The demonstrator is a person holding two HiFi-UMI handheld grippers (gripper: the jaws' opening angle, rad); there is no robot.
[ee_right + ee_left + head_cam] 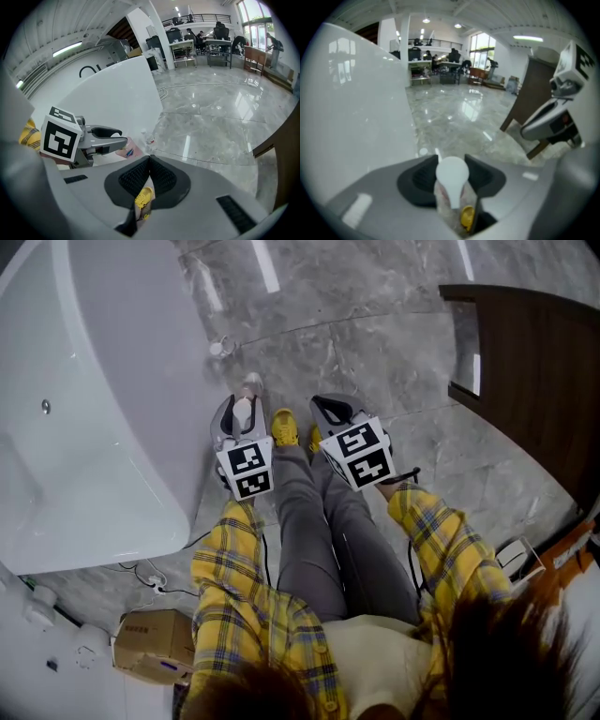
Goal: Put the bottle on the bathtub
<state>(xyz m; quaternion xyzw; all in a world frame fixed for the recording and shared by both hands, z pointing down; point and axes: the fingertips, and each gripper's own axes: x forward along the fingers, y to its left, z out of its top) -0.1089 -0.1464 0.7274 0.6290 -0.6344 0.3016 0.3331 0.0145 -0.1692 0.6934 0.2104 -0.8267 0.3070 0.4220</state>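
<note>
The left gripper (242,405) is clamped on a small clear bottle with a round white cap (452,180), held roughly upright with the cap on top. The glossy white bathtub (141,409) lies directly to that gripper's left, so its near rim is likely the closest landing spot. The right gripper (149,161), farther from the tub, has its jaws pressed together on nothing, above the grey marble floor (375,343) of an open hall.

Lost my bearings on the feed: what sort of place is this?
Probably a showroom or open hall, not a home bathroom: a white bathtub stands on polished marble floor, with office desks beyond.
</note>
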